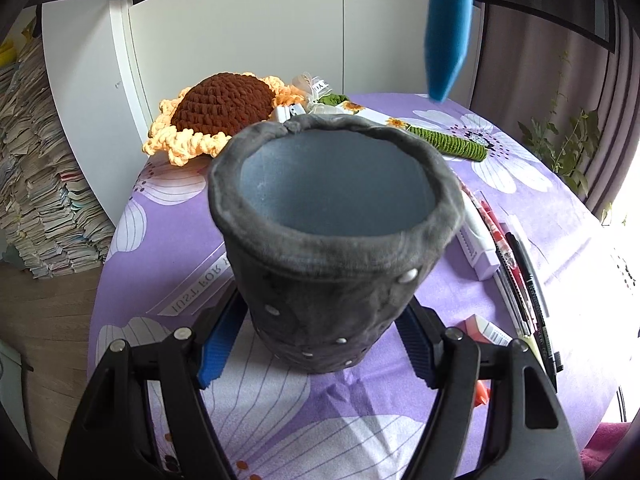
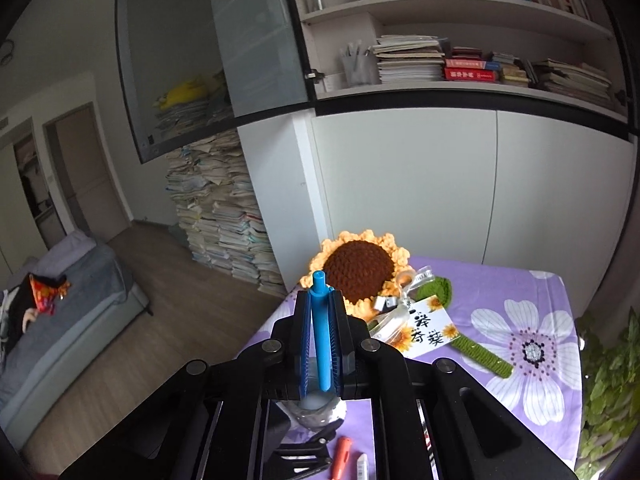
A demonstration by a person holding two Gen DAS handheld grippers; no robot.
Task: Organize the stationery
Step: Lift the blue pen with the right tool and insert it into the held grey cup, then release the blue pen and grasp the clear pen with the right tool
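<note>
Card (image 1: 196, 288) w/ "JUST FOR", rest hidden; left gripper (image 1: 316, 344) clamping grey pot (image 1: 332, 240), right gripper (image 2: 320, 344) pinching blue pen (image 2: 321, 336).

A white strip (image 1: 192, 288) lying on the surface beside the grey cup read "JUST FOR", upside down in the left wrist view, the rest hidden by the cup. A white card (image 2: 428, 330) by the crochet sunflower carried large black Chinese characters, the lower pair reading "向日葵"-style "葵"; the others were unclear. Book spines on the shelf were too small to read.
</note>
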